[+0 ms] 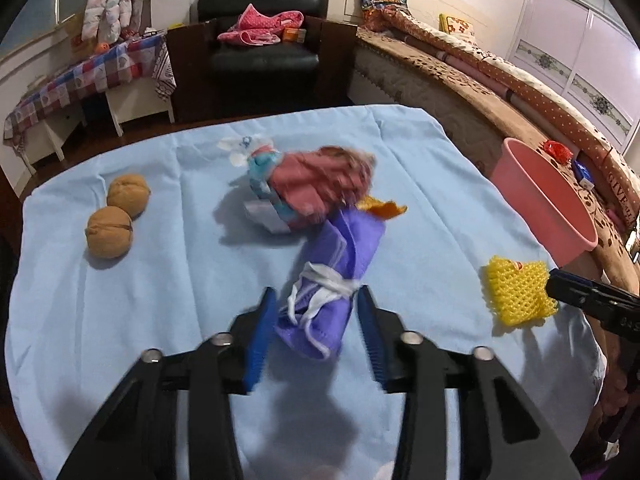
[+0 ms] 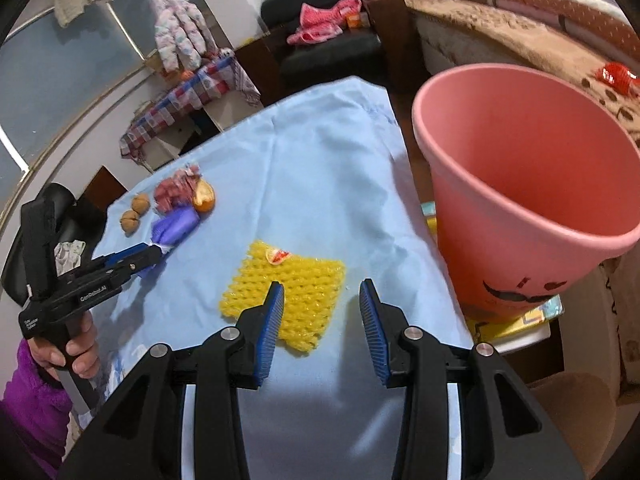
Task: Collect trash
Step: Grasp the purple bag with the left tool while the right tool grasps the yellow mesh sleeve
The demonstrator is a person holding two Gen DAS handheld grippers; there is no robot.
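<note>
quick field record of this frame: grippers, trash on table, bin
left gripper: open, fingers either side of the purple mask
right gripper: open, over near edge of yellow foam net
other items: two walnuts, crumpled pink wrapper, orange peel
surface: blue cloth
bin: pink bucket, beside the table on the right, nothing visible inside

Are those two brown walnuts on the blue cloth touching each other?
Touching, as far as it shows. In the left wrist view the far walnut and the near walnut meet with no blue cloth visible between them.
</note>
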